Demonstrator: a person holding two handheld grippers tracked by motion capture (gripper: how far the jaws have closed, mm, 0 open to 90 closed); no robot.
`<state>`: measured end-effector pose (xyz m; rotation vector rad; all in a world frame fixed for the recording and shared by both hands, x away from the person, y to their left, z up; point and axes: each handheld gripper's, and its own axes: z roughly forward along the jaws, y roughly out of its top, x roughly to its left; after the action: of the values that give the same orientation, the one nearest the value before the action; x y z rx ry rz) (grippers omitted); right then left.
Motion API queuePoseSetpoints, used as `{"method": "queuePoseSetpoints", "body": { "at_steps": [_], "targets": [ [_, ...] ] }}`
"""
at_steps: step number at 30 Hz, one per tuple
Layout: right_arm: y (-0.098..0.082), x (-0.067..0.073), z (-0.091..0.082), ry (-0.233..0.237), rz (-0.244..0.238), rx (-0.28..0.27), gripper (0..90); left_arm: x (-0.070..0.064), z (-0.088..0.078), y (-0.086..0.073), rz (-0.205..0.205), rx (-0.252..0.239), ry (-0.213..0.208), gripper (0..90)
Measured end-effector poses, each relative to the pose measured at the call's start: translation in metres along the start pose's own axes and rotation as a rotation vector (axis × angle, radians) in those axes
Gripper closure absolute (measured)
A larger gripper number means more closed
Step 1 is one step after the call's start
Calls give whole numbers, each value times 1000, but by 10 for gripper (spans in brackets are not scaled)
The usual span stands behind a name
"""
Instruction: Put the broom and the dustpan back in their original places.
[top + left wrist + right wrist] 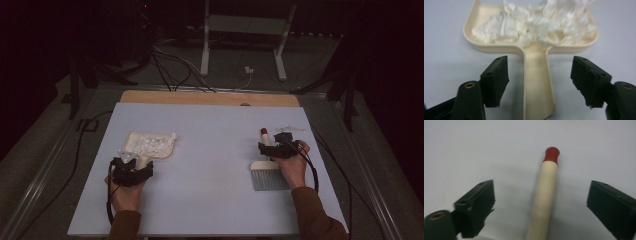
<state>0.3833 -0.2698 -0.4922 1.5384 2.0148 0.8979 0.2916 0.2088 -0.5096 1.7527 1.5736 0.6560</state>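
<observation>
Worktop of pale blue-grey carries two things, well apart; at its left lies a cream dustpan, its tray heaped with crumpled white scraps, its handle pointing back toward the person; at its right lies a hand brush with a pale wooden handle, a red tip at the far end and grey bristles at the near end.

Left hand-held gripper sits at the near end of the dustpan, held in the person's left hand; in the left gripper view its jaws stand spread wide on either side of the dustpan's handle, touching neither side of it, with the scraps piled in the tray beyond.

Right hand-held gripper is over the brush's handle, held in the person's right hand; in the right gripper view its jaws are likewise spread wide, the wooden handle running up between them with clear space on both sides, and the red tip beyond them, above the bare worktop.

Cables trail from each gripper back along the forearms; beyond the worktop's far edge a dim floor with loose wires and a white frame can be made out.
</observation>
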Motion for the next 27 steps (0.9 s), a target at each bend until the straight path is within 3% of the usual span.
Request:
{"method": "queuePoseSetpoints", "body": {
  "at_steps": [9, 13, 15, 23, 27],
  "targets": [
    [2, 5, -17, 28, 5, -63, 24, 2, -25, 12, 18, -126, -85, 105],
    [0, 12, -27, 64, -7, -112, 21, 2, -36, 20, 36, -170, -133, 14],
    [-2, 16, -32, 91, -4, -140, 20, 0, -42, 22, 61, -193, -148, 4],
    [-11, 39, -50, 203, -73, -230, 15, -3, -60, 24, 120, -284, -269, 3],
    [-18, 48, -58, 248, -100, -274, 11, -5, -66, 21, 146, -318, -300, 3]
  ]
}}
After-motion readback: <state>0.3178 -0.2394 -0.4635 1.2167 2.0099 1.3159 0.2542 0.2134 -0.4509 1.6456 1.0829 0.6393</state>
